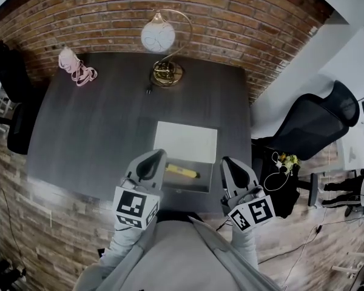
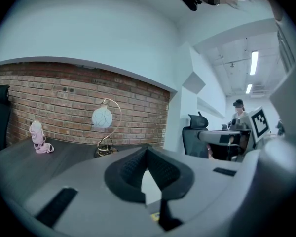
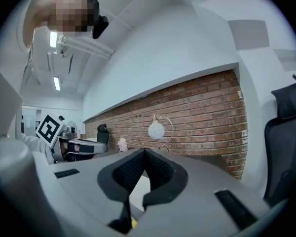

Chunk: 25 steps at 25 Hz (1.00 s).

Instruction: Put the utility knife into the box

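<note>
Grey sleeves (image 1: pixel 122 242) hold 2 grippers at the near side of the box (image 1: pixel 185 189). The left gripper (image 1: pixel 150 162) sits by the box's left near corner and the right gripper (image 1: pixel 233 168) by its right near corner. Both have their jaws pressed together on nothing. The yellow utility knife (image 1: pixel 182 171) lies inside the box, between the 2 grippers and touching neither. A white lid (image 1: pixel 185 140) lies open at the box's far side.

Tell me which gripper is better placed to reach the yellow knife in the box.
Left, probably. In the head view the left gripper sits beside one end of the utility knife in the box; the right gripper stands farther from it. Both have shut, empty fingers.
</note>
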Tool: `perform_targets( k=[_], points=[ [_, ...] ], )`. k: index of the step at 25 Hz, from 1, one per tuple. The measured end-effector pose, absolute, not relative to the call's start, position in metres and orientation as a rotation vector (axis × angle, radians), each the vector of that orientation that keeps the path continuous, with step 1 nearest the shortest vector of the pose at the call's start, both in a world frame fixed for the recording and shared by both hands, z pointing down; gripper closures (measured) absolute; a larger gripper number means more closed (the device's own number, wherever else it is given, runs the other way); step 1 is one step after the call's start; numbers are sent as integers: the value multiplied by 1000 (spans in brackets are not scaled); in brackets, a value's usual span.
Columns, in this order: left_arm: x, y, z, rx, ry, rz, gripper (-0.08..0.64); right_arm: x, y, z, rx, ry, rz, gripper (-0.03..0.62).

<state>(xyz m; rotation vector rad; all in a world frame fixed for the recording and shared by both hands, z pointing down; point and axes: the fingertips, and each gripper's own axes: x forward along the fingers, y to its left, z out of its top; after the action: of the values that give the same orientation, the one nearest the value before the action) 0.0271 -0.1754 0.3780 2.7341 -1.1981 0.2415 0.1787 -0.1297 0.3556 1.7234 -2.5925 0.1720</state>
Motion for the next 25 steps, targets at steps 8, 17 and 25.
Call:
perform_targets(
  k=[8,17,25],
  points=[
    [27,-176,378,2731,-1199,241,541,178,-132,356,1707,-2589,166,575],
    [26,-178,377,2730,-1201,240,541,177,-135,354,1702,-2588,153,575],
    [25,-178,379,2721,-1210,242,541,176,-134,358,1696,-2586,168,575]
  ],
)
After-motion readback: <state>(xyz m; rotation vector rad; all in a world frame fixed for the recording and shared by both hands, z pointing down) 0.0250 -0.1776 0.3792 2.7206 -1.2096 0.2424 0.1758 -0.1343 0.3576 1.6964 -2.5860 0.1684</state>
